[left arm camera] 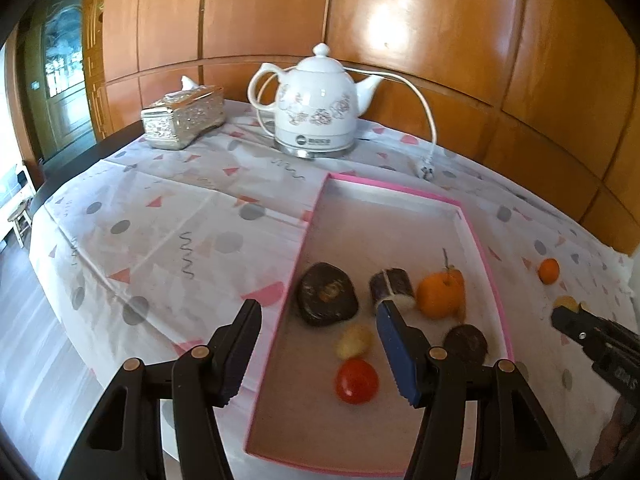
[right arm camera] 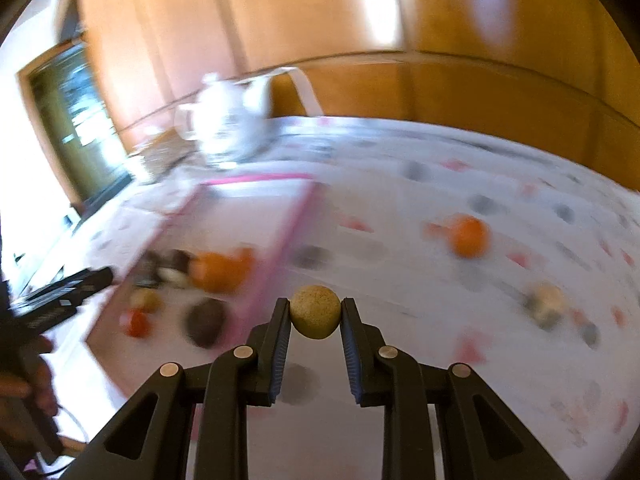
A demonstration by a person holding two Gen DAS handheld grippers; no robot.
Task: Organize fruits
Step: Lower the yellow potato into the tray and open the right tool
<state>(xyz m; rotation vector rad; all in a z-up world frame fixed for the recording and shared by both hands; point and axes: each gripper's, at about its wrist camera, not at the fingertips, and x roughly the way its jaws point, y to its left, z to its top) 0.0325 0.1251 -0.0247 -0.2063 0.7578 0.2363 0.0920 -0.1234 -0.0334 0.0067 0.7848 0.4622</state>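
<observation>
A pink-rimmed tray point(left arm camera: 486, 256) lies on the patterned tablecloth. In it are a dark flat fruit point(left arm camera: 326, 294), a purple piece point(left arm camera: 392, 286), an orange point(left arm camera: 440, 294), a dark round fruit point(left arm camera: 466, 344), a small yellow fruit point(left arm camera: 354, 340) and a red tomato point(left arm camera: 356, 380). My left gripper point(left arm camera: 320, 344) is open and empty above the tray's near left part. My right gripper point(right arm camera: 315, 316) is shut on a small tan round fruit point(right arm camera: 315, 316), held above the cloth right of the tray point(right arm camera: 288, 232). It shows at the right edge of the left wrist view point(left arm camera: 568, 312).
A small orange point(left arm camera: 548, 270) lies on the cloth right of the tray, also in the right wrist view point(right arm camera: 468, 236), with a pale blurred fruit point(right arm camera: 546, 300) nearer. A white kettle point(left arm camera: 316, 104) with cord and a silver tissue box point(left arm camera: 182, 118) stand at the back by the wooden wall.
</observation>
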